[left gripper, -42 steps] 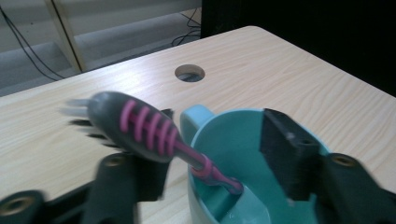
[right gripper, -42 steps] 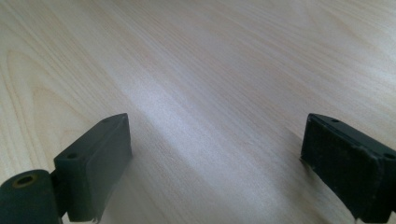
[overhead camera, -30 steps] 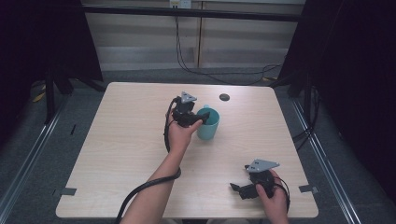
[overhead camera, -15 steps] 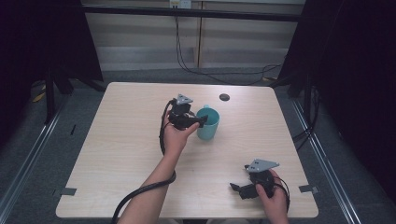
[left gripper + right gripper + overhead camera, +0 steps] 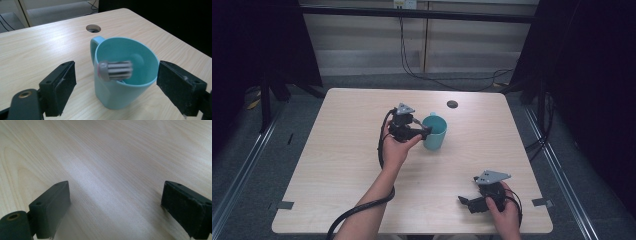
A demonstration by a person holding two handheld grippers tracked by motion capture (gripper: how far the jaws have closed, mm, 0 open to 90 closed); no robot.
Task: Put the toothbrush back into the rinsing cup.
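table: pale wood (image 5: pixel 337 150), cable hole (image 5: pixel 452 104) near far edge
room: dark curtains, grey floor
left gripper (image 5: pixel 424 132): jaws just widened, gripping nothing, teal mug (image 5: pixel 434 131) between
right gripper (image 5: pixel 463 201): wide open, holding nothing

A blurred grey ribbed thing (image 5: pixel 115 70) sits between the left claw's (image 5: pixel 116 87) jaws, over the cup's (image 5: pixel 125 92) mouth; unidentifiable.

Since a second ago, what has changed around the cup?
The left gripper has just been opening its jaws; they now stand apart on either side of the teal cup, and a blurred grey ribbed object shows at the cup's mouth, seemingly let go. The cup, the right gripper and the table stayed put.
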